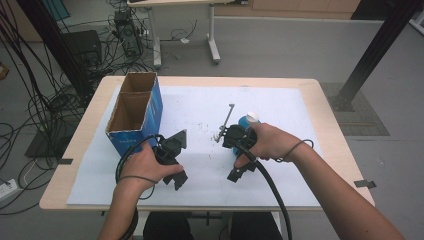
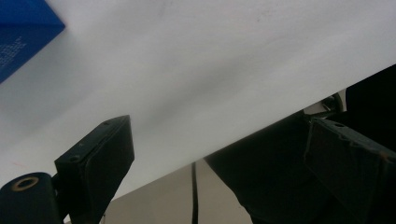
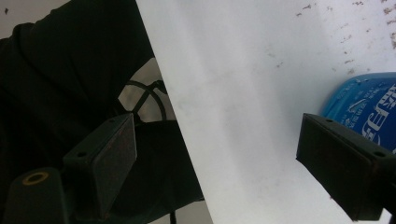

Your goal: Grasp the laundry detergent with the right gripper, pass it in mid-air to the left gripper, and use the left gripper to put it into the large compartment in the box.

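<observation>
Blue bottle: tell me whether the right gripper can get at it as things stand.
Probably yes. The right gripper is open with nothing between its jaws, and the blue bottle lies on the white sheet right beside one jaw, with nothing in between.

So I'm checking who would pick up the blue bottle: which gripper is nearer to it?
Right. The right gripper lies beside the blue bottle, with one of its jaws right next to the bottle in the right gripper view. The left gripper sits farther away, near the cardboard box.
</observation>
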Demonstrator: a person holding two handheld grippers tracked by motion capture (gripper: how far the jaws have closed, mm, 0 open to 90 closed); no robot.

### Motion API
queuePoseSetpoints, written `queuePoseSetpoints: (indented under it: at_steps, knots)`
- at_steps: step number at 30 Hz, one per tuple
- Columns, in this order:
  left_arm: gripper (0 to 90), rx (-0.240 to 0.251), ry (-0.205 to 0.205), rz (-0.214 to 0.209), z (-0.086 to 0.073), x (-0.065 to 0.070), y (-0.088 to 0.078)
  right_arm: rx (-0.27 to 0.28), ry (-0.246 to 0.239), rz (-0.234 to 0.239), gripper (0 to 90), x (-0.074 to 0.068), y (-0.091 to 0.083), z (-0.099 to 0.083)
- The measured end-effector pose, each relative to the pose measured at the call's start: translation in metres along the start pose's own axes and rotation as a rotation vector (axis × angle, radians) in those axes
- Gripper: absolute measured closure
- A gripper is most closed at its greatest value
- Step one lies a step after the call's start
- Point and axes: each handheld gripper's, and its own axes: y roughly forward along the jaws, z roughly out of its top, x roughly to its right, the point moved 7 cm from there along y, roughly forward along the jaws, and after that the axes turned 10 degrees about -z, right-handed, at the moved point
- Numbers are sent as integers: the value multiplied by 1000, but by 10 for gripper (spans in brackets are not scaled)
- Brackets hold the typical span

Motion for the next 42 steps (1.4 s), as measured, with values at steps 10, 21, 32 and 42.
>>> queuePoseSetpoints:
  at_steps: [10,21,32,42]
  knots:
    - [87,2,2,-13,0,2,-2,-1,1,9,121,-2,-1,0]
    - [87,18,15,-24,3,3,-6,14,22,46,120,-2,-3,-9]
    - [85,35,-2,-53,3,5,-3,9,43,55,116,3,-3,-34]
    - [85,51,1,-49,4,5,-7,-4,78,43,114,14,2,-63]
